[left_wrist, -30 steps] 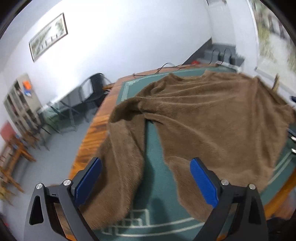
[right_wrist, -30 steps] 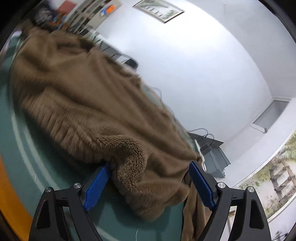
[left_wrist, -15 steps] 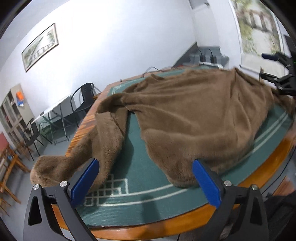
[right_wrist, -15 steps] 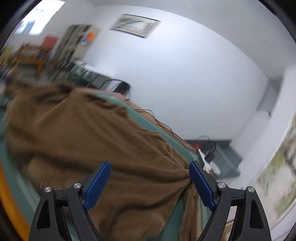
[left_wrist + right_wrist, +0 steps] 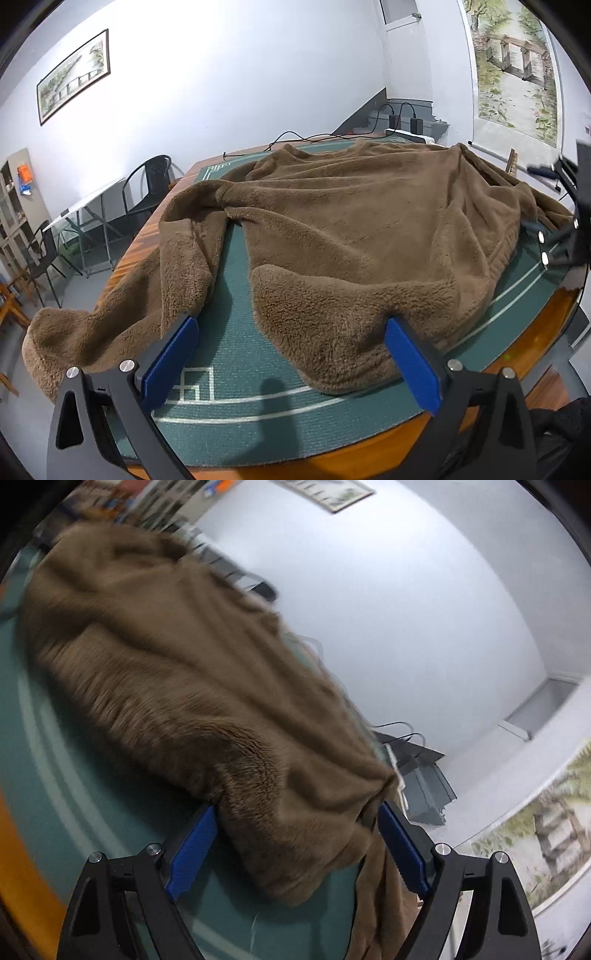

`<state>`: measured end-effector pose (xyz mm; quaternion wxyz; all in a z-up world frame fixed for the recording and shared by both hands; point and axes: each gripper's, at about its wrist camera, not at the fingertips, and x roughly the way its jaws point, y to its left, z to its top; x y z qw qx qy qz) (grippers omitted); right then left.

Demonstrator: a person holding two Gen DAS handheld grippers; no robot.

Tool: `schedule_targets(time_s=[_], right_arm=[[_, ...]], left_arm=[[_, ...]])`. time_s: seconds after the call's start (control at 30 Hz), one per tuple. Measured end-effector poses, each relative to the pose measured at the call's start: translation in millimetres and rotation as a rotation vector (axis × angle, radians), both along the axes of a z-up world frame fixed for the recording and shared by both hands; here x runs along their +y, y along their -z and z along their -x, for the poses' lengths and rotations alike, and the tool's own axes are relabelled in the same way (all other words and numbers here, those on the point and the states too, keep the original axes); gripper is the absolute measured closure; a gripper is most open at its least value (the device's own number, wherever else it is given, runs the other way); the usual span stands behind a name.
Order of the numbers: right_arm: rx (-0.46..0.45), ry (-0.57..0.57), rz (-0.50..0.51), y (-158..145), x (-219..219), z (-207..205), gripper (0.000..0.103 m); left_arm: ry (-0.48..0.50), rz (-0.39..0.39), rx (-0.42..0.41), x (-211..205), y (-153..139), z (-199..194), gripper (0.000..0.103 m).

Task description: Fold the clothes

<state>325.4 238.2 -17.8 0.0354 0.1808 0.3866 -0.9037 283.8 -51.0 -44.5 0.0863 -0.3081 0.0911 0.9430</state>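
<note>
A brown fleece sweater (image 5: 354,221) lies spread on the green mat (image 5: 229,369) of a wooden table. Its left sleeve (image 5: 122,302) runs over the table's left edge and hangs down. My left gripper (image 5: 291,354) is open at the near hem, and the hem's corner lies between the blue pads (image 5: 413,369) without being clamped. My right gripper (image 5: 565,225) shows at the far right edge of the left wrist view. In the blurred right wrist view, the right gripper (image 5: 295,853) is open around the sweater's (image 5: 207,672) other hem corner, which bulges between its pads (image 5: 192,853).
The table's wooden rim (image 5: 369,446) runs along the front. A power strip with cables (image 5: 406,134) sits at the far edge. Black chairs (image 5: 151,184) and a glass side table (image 5: 88,206) stand on the left. A scroll painting (image 5: 513,70) hangs on the right wall.
My left gripper has come close to the near hem, which now sits between its pads. My right gripper swung down from over the sweater to its right hem corner.
</note>
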Motion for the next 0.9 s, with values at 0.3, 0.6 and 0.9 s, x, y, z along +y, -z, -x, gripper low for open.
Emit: schedule_targets(time_s=[0.3,0.6,0.9], right_arm=[[-0.029,0.148,0.125,-12.2,23.8,51.6,0.014],[-0.076,0.239,0.249,-19.9,58.9,79.0,0.014],[-0.057,0.256,0.307,-24.2,70.0,77.3,0.014]], left_arm=[[0.021,-0.006,0.003,5.8,4.1,-8.5,0.001],[0.078,-0.09,-0.027,26.4,5.2,2.8,0.001],[-0.142,-0.065,-0.039,25.6,5.2,43.9,0.001]])
